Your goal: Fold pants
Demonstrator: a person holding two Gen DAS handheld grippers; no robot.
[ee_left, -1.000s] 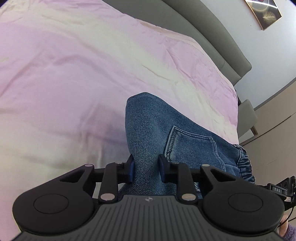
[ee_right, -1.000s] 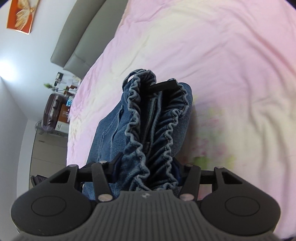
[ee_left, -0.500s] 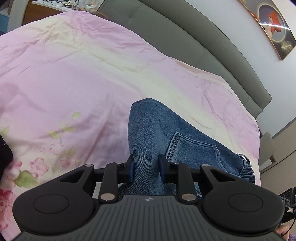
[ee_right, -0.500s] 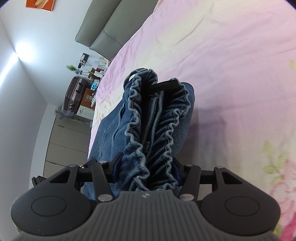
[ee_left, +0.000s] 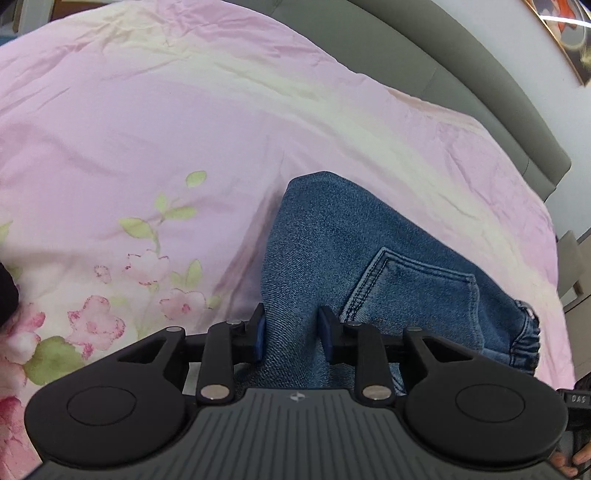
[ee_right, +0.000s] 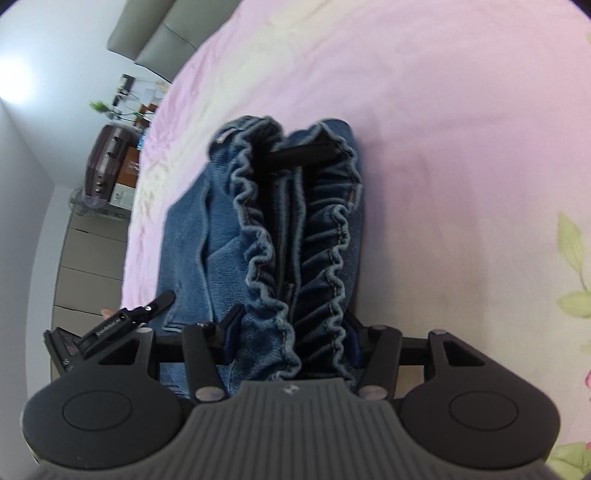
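Left wrist view: jaws of the left gripper (ee_left: 291, 332) are closed down on a bunched fold of the blue denim pants (ee_left: 354, 266); denim fills the gap between the blue pads (ee_left: 259, 334). The gripper is pointed forward over the bed, tilted down toward the pink floral bedspread (ee_left: 155, 140). The pants are held at the near edge, and the rest is draped ahead and to the right, with a back pocket (ee_left: 413, 291) facing up and the elastic waistband (ee_left: 526, 336) seen at far right. A grey headboard (ee_left: 424, 66) runs along the top and a framed picture (ee_left: 569, 33) is partly seen on the wall. A bit of the person's hand (ee_left: 569, 461) is seen at bottom right. The letters "DAS" are read on a small black part (ee_left: 578, 398) at the right edge; the rest is cut off.

Right wrist view: jaws of the right gripper (ee_right: 290, 338) are clamped on the gathered waistband (ee_right: 280, 236), opened only as wide as the bunched cloth. The gripper is aimed along the bedspread (ee_right: 443, 110), angled slightly down. The waistband is stood up in ruffled folds between the fingers, and the legs are trailed off to the left. A black clip-like part (ee_right: 125, 319) with white lettering is seen at left; the text is too blurred to be read. A dresser (ee_right: 88, 266) and a suitcase (ee_right: 105, 162) are seen beyond the bed.
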